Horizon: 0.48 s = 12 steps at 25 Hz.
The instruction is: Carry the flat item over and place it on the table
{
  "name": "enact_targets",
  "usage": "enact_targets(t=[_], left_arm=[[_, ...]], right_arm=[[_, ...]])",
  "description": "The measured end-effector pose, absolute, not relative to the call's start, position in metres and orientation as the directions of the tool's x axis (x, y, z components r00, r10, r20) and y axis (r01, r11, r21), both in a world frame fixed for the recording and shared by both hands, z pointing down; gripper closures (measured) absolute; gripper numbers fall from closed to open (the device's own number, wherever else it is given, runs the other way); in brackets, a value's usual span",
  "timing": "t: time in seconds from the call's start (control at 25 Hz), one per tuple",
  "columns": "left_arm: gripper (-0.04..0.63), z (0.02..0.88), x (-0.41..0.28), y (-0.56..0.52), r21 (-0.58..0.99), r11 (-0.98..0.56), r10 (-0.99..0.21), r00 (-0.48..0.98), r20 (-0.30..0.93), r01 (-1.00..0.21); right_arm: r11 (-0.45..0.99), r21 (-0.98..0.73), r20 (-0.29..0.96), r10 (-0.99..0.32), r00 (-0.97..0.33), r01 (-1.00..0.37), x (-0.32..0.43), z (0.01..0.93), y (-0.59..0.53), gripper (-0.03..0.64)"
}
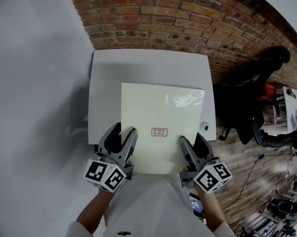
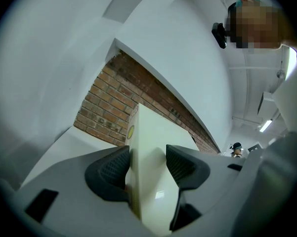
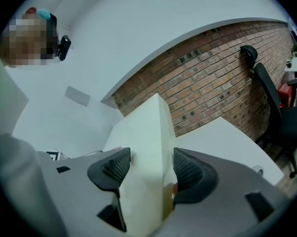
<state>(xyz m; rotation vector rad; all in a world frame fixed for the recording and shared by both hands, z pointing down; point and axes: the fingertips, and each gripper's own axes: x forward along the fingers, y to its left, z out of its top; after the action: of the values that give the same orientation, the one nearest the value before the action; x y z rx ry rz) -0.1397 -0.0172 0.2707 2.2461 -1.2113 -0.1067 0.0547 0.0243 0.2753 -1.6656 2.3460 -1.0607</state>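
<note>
Pale, square flat item (image 1: 160,127) is held over the white table (image 1: 138,65) by the brick wall (image 1: 178,19), gripped at its near edge from both sides. The left gripper (image 1: 122,135) pinches the near-left corner and the right gripper (image 1: 193,144) the near-right, each claw clamped narrow on the item's thin edge w/ ribbed pads against both faces, per both gripper views. Carry looks approx. done: the item already sits over the tabletop, its far edge well short of the wall. What's left, by the look of it, is to lower it, let go and draw back. Unclear from the head view whether the underside already touches the table or hangs just above it. The gripper views show it edge-on w/ tabletop beyond, which doesn't settle the question. Small red label (image 1: 159,132) at the item's centre is too small to read. Glare on the far-right corner suggests clear wrap. Round fitting (image 1: 204,126) near the table's right edge can't be identified. Dark chair (image 1: 247,107) stands beside the table, partly in shadow.
</note>
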Motion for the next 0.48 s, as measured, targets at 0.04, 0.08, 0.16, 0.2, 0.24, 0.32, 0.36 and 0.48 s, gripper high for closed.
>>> enact_targets(t=[0.04, 0.08, 0.16, 0.2, 0.24, 0.32, 0.36, 0.48], left_arm=[[0.354, 0.27, -0.136, -0.02, 0.523, -0.42, -0.787, 0.584, 0.198, -0.742], [0.354, 0.27, -0.134, -0.024, 0.521, -0.418, -0.787, 0.582, 0.202, -0.745], [0.354, 0.271, -0.134, -0.031, 0.513, -0.405, -0.792, 0.571, 0.217, -0.757], [0.354, 0.272, -0.134, -0.034, 0.508, -0.398, -0.795, 0.564, 0.224, -0.764], [0.354, 0.273, -0.132, -0.037, 0.502, -0.393, -0.799, 0.556, 0.228, -0.77], [0.354, 0.277, -0.128, -0.045, 0.493, -0.381, -0.806, 0.543, 0.236, -0.782], [0.354, 0.28, -0.125, -0.048, 0.492, -0.375, -0.807, 0.538, 0.244, -0.786], [0.354, 0.29, -0.118, -0.059, 0.493, -0.359, -0.809, 0.528, 0.259, -0.793]], right_arm=[[0.173, -0.571, 0.32, -0.854, -0.411, -0.802, 0.058, 0.275, 0.021, 0.345], [0.175, -0.574, 0.32, -0.851, -0.416, -0.8, 0.061, 0.274, 0.017, 0.344], [0.181, -0.585, 0.318, -0.846, -0.429, -0.79, 0.061, 0.277, 0.008, 0.345], [0.183, -0.59, 0.318, -0.843, -0.434, -0.786, 0.062, 0.279, 0.004, 0.345], [0.184, -0.593, 0.319, -0.84, -0.439, -0.783, 0.064, 0.281, 0.0, 0.345], [0.191, -0.596, 0.32, -0.834, -0.449, -0.78, 0.068, 0.285, -0.009, 0.345], [0.194, -0.597, 0.322, -0.831, -0.454, -0.778, 0.071, 0.288, -0.014, 0.345], [0.192, -0.601, 0.334, -0.822, -0.462, -0.776, 0.079, 0.3, -0.027, 0.345]])
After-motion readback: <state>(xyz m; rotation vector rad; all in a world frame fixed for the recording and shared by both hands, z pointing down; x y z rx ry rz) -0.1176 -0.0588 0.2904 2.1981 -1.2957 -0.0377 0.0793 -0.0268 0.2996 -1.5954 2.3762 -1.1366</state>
